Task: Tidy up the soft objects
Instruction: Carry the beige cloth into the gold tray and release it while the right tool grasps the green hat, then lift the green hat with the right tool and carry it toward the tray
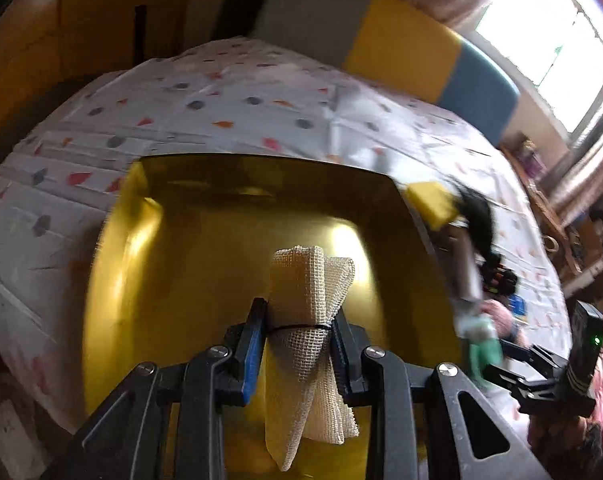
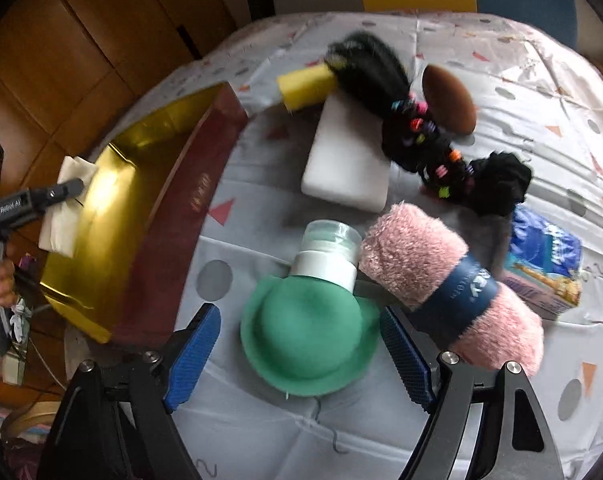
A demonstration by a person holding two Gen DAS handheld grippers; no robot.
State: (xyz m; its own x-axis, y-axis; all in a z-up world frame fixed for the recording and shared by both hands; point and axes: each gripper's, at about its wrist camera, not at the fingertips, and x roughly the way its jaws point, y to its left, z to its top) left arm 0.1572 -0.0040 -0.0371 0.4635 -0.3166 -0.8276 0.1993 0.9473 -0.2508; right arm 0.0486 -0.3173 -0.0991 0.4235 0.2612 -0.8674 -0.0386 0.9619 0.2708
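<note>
Mesh cloth (image 1: 307, 320), cream and rolled, sits clamped between the blue pads of the left gripper (image 1: 299, 326), a thin black band around its middle at the level of the pads. It hangs above the gold inside of the box (image 1: 149, 248), whose floor shows no other items in the left wrist view. In the right wrist view the same cloth (image 2: 67, 208) appears at the far left, held over the box's near corner, and the box wall (image 2: 189, 216) facing the table is dark red.

Right gripper (image 2: 301, 344) stands with its jaws apart on either side of a green hat (image 2: 307, 336), the pads clear of the brim; nothing is pressed between them. The hat lies on the patterned tablecloth (image 2: 461, 32), just in front of a white jar (image 2: 327, 256) with a clear lid lying on its side. A pink towel (image 2: 441, 280) rolled in a navy band lies just right of the hat, touching the jar. A blue tissue pack (image 2: 545, 264) lies behind the towel. Farther back lie a white foam block (image 2: 345, 168), a yellow sponge (image 2: 305, 88), a black hairpiece (image 2: 385, 92) dotted with coloured bands, a black scrunchie (image 2: 499, 184) and a brown oval pad (image 2: 449, 98). The hairpiece lies across the foam block's far corner and covers one end of the sponge.
</note>
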